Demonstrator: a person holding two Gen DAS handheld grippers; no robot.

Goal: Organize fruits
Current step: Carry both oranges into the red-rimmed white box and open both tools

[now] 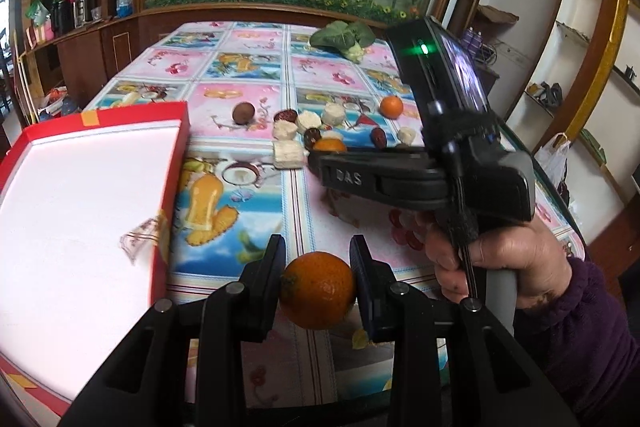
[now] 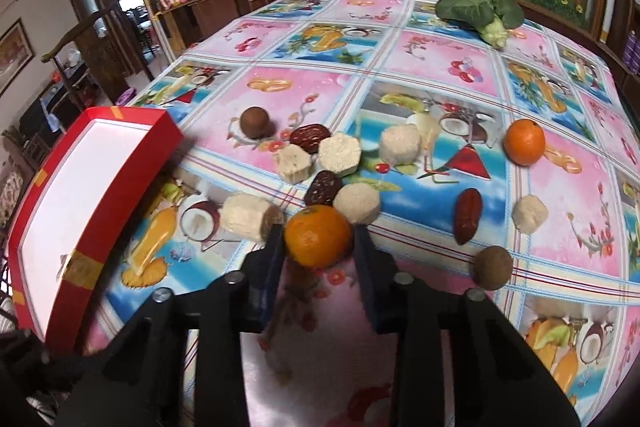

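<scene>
My left gripper (image 1: 318,273) is shut on an orange (image 1: 317,291), held above the table next to the red box with a white inside (image 1: 80,203). My right gripper (image 2: 318,233) is shut on a second orange (image 2: 319,235) in the cluster of fruit; it also shows in the left wrist view (image 1: 316,159). A third orange (image 2: 524,141) sits to the right. Red dates (image 2: 467,215), brown round fruits (image 2: 493,268) and pale peeled chunks (image 2: 340,151) lie scattered around it.
The red box (image 2: 92,203) lies at the table's left edge. A leafy green vegetable (image 2: 480,9) lies at the far right of the patterned tablecloth (image 2: 420,59). Wooden cabinets and shelves surround the table.
</scene>
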